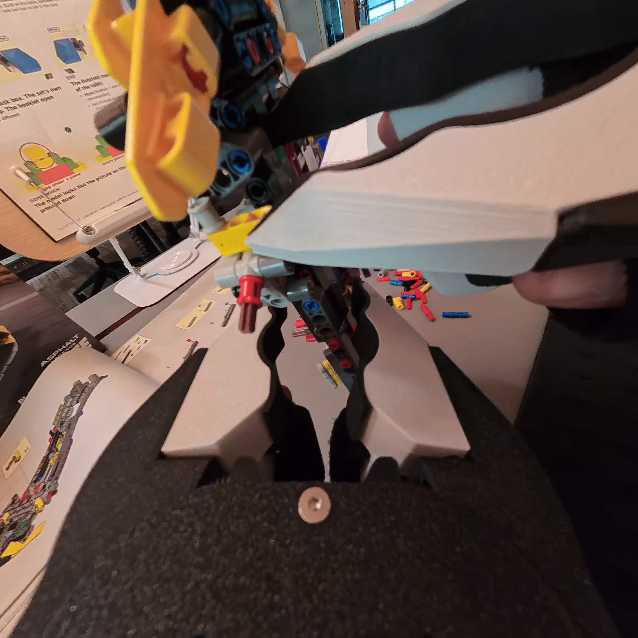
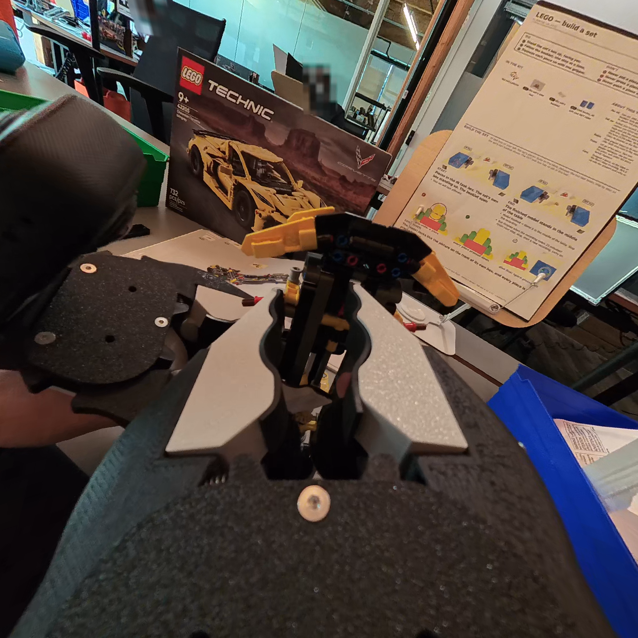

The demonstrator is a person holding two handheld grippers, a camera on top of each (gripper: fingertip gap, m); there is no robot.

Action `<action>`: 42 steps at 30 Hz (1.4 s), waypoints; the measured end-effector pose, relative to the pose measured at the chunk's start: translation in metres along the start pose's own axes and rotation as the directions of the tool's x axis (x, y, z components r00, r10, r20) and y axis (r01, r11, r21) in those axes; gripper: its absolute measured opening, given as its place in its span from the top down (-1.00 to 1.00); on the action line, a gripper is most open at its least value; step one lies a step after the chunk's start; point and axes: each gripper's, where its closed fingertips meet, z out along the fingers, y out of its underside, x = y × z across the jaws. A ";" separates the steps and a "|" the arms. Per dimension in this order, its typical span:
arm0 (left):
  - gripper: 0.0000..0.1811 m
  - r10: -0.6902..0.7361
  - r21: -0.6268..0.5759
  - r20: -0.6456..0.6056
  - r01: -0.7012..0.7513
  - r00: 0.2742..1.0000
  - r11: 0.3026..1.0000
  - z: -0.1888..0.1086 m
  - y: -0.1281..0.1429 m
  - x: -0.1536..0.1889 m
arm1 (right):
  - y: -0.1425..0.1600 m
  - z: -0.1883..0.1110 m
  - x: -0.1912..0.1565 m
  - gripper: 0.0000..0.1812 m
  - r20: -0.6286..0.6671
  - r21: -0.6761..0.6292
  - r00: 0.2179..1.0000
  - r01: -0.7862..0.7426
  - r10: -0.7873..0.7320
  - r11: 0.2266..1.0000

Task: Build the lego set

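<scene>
Model: a partly built lego model (image 2: pixel 345 276) of black beams, blue and red pins and yellow panels was held upright off the table between both grippers.
Right gripper: the right gripper (image 2: pixel 319 345) had its grey, wavy-edged fingers (image 2: pixel 390 373) closed on the black lower column of the model.
Left gripper: the left gripper (image 1: pixel 319 345) was closed on a dark grey beam of the same model; a red connector on a dark red axle (image 1: pixel 250 300) stuck out just left of its tips.
Obstruction: in the left wrist view the right gripper's grey and black body crossed the upper right and hid much of the model; a fingertip of the person's hand (image 1: pixel 573 286) showed under it.
Loose parts: small red, blue, yellow and black pins (image 1: pixel 414 293) lay scattered on the pale table (image 1: pixel 483 331), far right.
Booklet: an open instruction booklet (image 1: pixel 51 431) with pictured build steps lay near left.
Box: the set's box (image 2: pixel 272 155), printed with a yellow sports car and a logo, stood upright at the far side.
Sheet: a printed instruction sheet (image 2: pixel 538 155) stood clipped to a rounded wooden board, far right.
Bins: a blue bin (image 2: pixel 552 448) holding paper sat near right; a green bin (image 2: pixel 152 172) sat far left.
</scene>
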 end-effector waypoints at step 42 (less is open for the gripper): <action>0.60 -0.058 0.038 -0.123 0.063 0.991 0.997 -0.006 -0.006 -0.013 | -0.004 0.001 0.033 1.00 0.028 0.093 0.943 -0.332 0.331 0.939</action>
